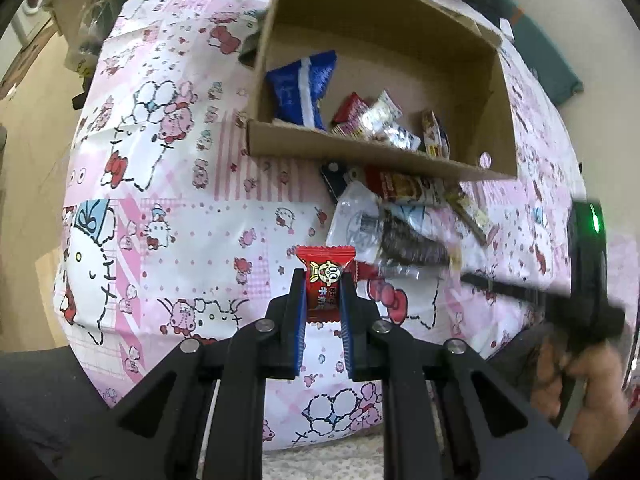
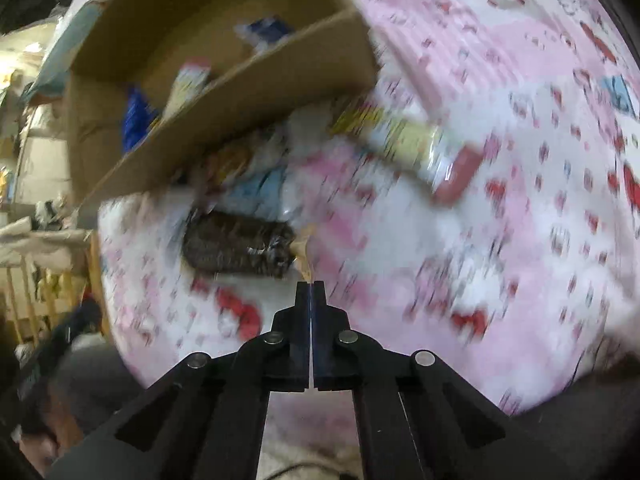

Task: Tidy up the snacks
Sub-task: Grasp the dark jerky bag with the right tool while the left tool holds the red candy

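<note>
My left gripper [image 1: 324, 280] is shut on a small red candy [image 1: 326, 266], held above the pink cartoon-print cloth [image 1: 168, 200]. A cardboard box [image 1: 360, 156] stands ahead with a blue bag [image 1: 300, 88] and small packets inside. Loose snacks lie against its front wall, among them a dark packet [image 1: 408, 242] and a red-and-yellow one [image 1: 404, 186]. The right wrist view is blurred. In it my right gripper [image 2: 310, 284] is shut, its tips pinching the tan end of the dark packet [image 2: 236, 244]. The box [image 2: 240, 120] is up and to the left there.
A long yellow packet with a red end [image 2: 408, 140] lies right of the pile. A hand [image 1: 580, 392] holds the right tool at the lower right. Folded dark green fabric [image 1: 548, 64] lies beyond the box. The bed edge and floor [image 1: 32, 128] are at the left.
</note>
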